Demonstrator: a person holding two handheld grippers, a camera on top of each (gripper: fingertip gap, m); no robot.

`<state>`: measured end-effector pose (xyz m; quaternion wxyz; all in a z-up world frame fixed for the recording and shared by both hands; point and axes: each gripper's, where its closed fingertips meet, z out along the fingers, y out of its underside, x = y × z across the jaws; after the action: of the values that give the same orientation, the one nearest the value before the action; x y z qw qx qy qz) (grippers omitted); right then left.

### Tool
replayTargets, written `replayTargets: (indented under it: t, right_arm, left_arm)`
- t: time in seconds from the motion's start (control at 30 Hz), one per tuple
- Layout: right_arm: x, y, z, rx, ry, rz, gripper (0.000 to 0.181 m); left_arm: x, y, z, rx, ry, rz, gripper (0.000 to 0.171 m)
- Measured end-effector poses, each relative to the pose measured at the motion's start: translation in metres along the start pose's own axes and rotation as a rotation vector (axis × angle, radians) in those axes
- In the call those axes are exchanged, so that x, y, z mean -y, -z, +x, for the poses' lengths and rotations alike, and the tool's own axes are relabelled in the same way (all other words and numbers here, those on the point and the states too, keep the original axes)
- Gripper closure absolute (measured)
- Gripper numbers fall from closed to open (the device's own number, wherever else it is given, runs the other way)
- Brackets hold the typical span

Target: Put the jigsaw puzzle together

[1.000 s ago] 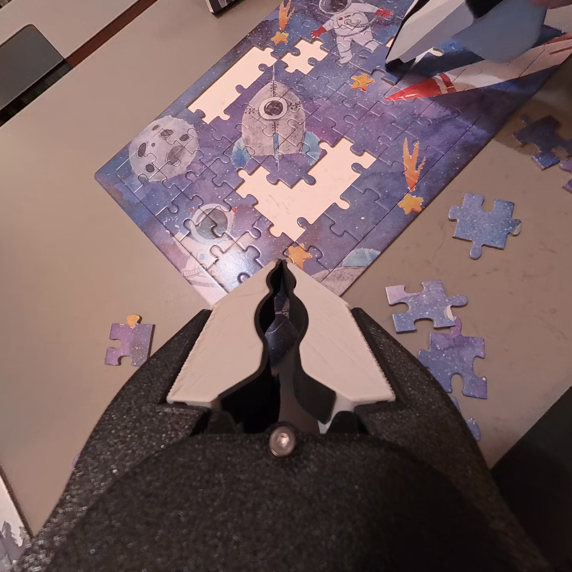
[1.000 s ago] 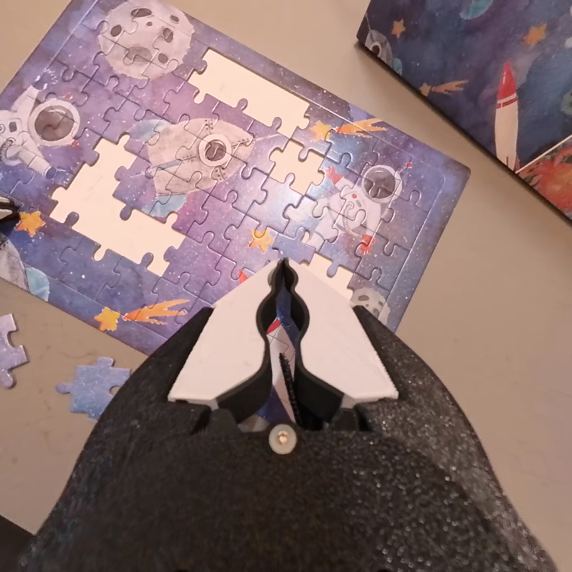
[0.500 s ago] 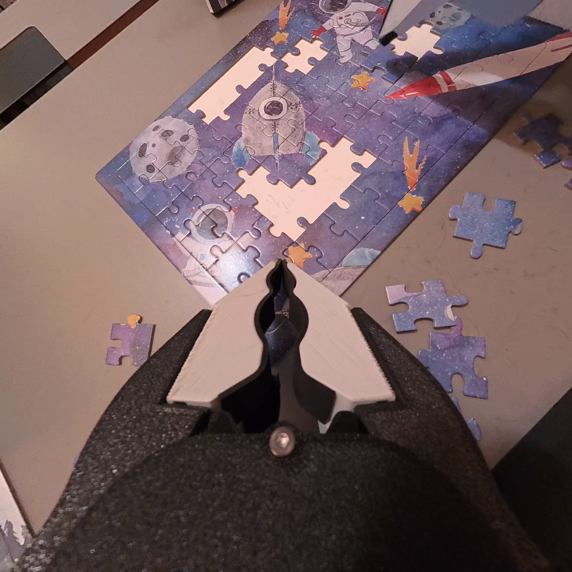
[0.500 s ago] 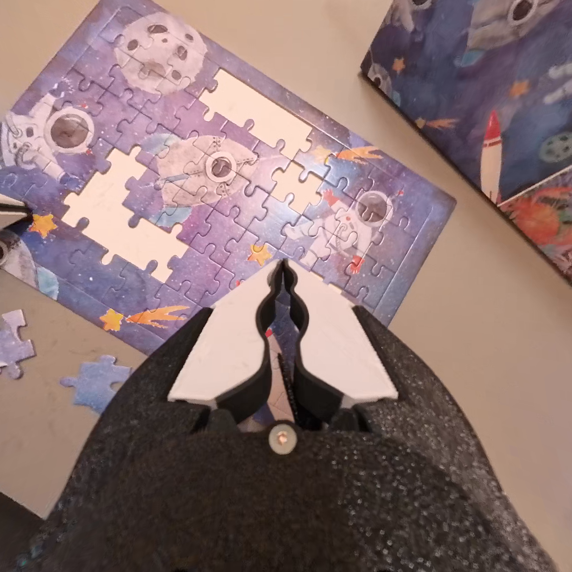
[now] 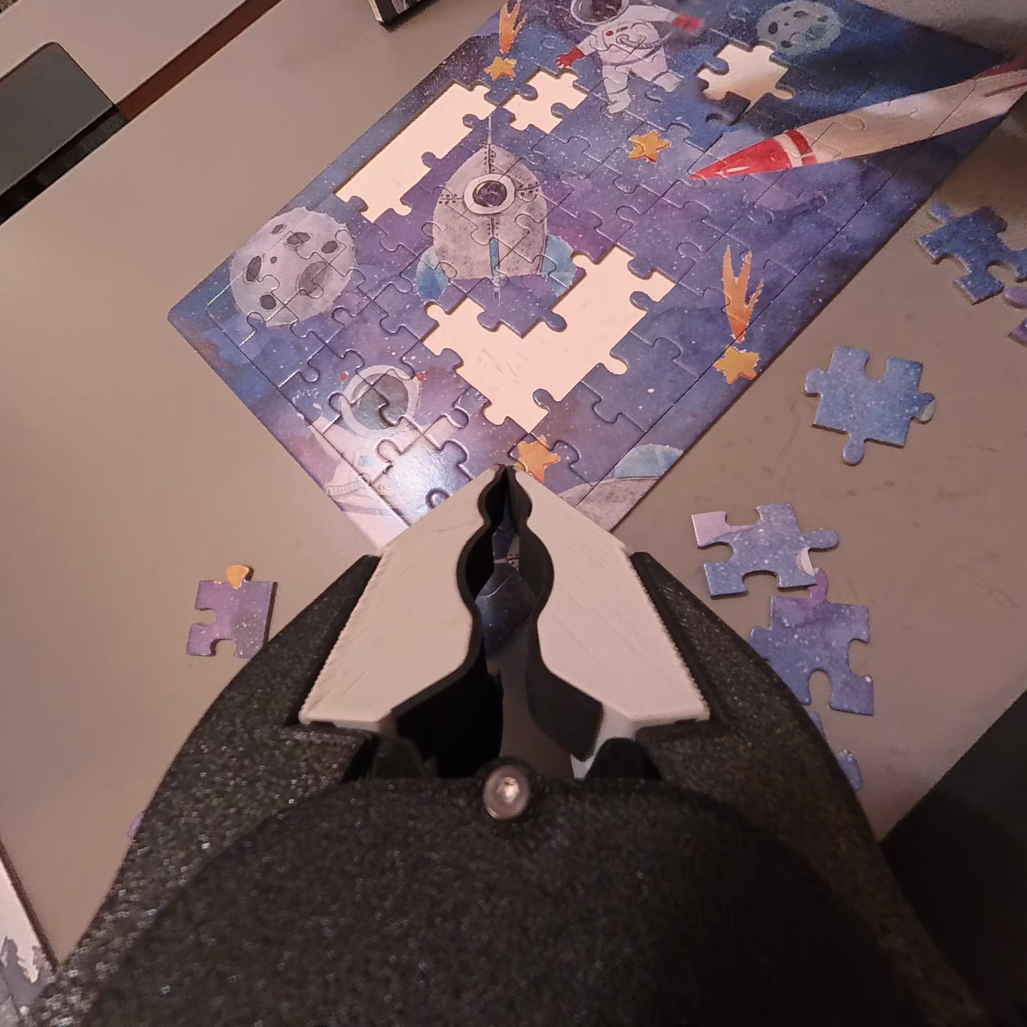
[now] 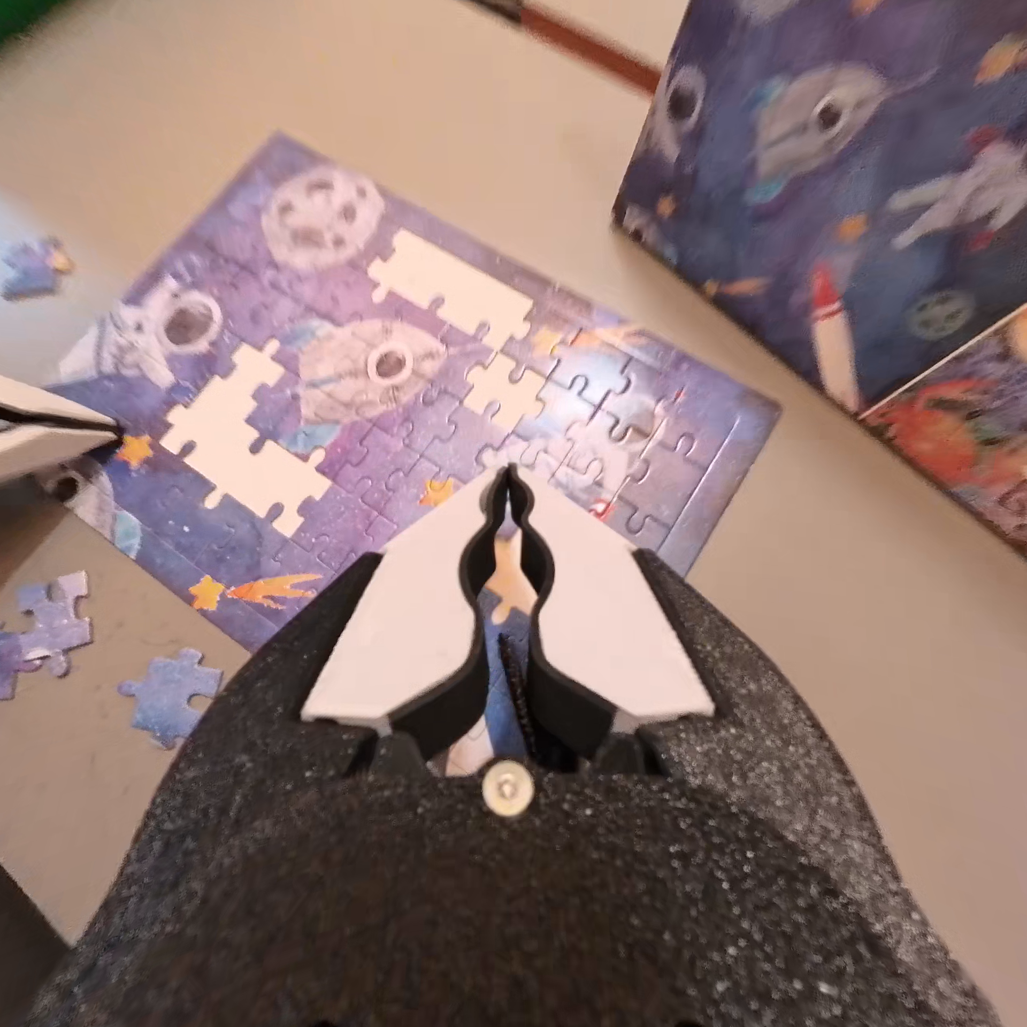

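The space jigsaw puzzle [image 5: 639,222] lies flat on the beige table, with a large white gap [image 5: 533,355] in its middle, a long gap [image 5: 417,150] and two small gaps [image 5: 739,75] farther off. My left gripper [image 5: 504,469] is shut and empty, over the puzzle's near corner. Loose pieces lie to its left [image 5: 233,611] and right [image 5: 761,547], [image 5: 870,403]. My right gripper [image 6: 508,472] is shut and empty above the puzzle's [image 6: 389,461] other end. The left gripper's fingers [image 6: 55,428] show at that view's left edge.
The puzzle box [image 6: 833,194] stands upright beyond the puzzle on the right. More loose pieces lie near the right gripper [image 6: 166,694], [image 6: 50,622]. The table's edge drops off at the left wrist view's lower right [image 5: 945,778]. The right wrist view is blurred. The tips of one gripper are about 20 cm away from the tips of the other. From the right gripper's tips to the space jigsaw puzzle [image 5: 639,222] is close to 8 cm. It is also in sight in the right wrist view [image 6: 354,499].
My right gripper has lifted and drawn back from the puzzle and left the left wrist view, uncovering a small gap. The left gripper has stayed put.
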<state>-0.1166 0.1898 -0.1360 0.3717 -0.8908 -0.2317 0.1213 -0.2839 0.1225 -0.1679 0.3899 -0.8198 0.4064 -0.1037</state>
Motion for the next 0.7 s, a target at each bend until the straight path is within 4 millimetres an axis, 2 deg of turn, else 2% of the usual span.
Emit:
replayTargets:
  t: [0.07, 0.1, 0.13, 0.2, 0.23, 0.3, 0.37, 0.5, 0.53, 0.6, 0.63, 0.7]
  right_arm:
    - [0.009, 0.007, 0.000, 0.003, 0.069, 0.059, 0.181]
    - [0.006, 0.007, -0.002, -0.003, 0.128, 0.056, 0.181]
    - [-0.003, 0.003, -0.006, 0.003, 0.179, 0.027, 0.181]
    - [-0.036, -0.011, -0.008, -0.003, 0.237, -0.106, 0.181]
    - [-0.033, -0.012, -0.009, -0.003, 0.242, -0.058, 0.181]
    - [-0.036, -0.012, -0.009, 0.020, 0.201, -0.082, 0.181]
    - [-0.023, -0.006, -0.003, -0.021, 0.219, -0.012, 0.181]
    - [-0.005, 0.013, -0.006, -0.027, 0.230, 0.106, 0.181]
    - [-0.010, 0.012, -0.009, -0.017, 0.232, 0.084, 0.181]
    - [-0.048, -0.007, -0.011, 0.011, 0.230, -0.104, 0.175]
    - [-0.041, -0.007, -0.015, 0.026, 0.226, -0.035, 0.181]
    - [-0.043, -0.007, -0.016, 0.031, 0.211, -0.064, 0.181]
  left_arm:
    - [0.000, 0.000, 0.000, 0.000, 0.000, 0.000, 0.171]
    - [0.000, 0.000, 0.000, 0.000, 0.001, 0.000, 0.171]
    - [0.000, 0.000, 0.000, -0.001, 0.002, 0.000, 0.171]
    - [0.000, 0.000, 0.000, -0.004, 0.005, 0.000, 0.171]
    - [0.000, 0.000, 0.000, -0.005, 0.007, 0.000, 0.171]
    - [0.000, 0.000, 0.000, -0.007, 0.011, 0.000, 0.171]
    - [0.000, 0.000, 0.000, -0.007, 0.010, 0.000, 0.171]
    - [0.000, 0.000, 0.000, -0.003, 0.006, 0.000, 0.171]
    - [0.000, 0.000, 0.000, -0.004, 0.008, 0.000, 0.171]
    - [0.000, 0.000, 0.000, -0.007, 0.011, 0.000, 0.171]
    - [0.000, 0.000, 0.000, -0.005, 0.011, 0.000, 0.171]
    - [0.000, 0.000, 0.000, -0.002, 0.008, -0.001, 0.171]
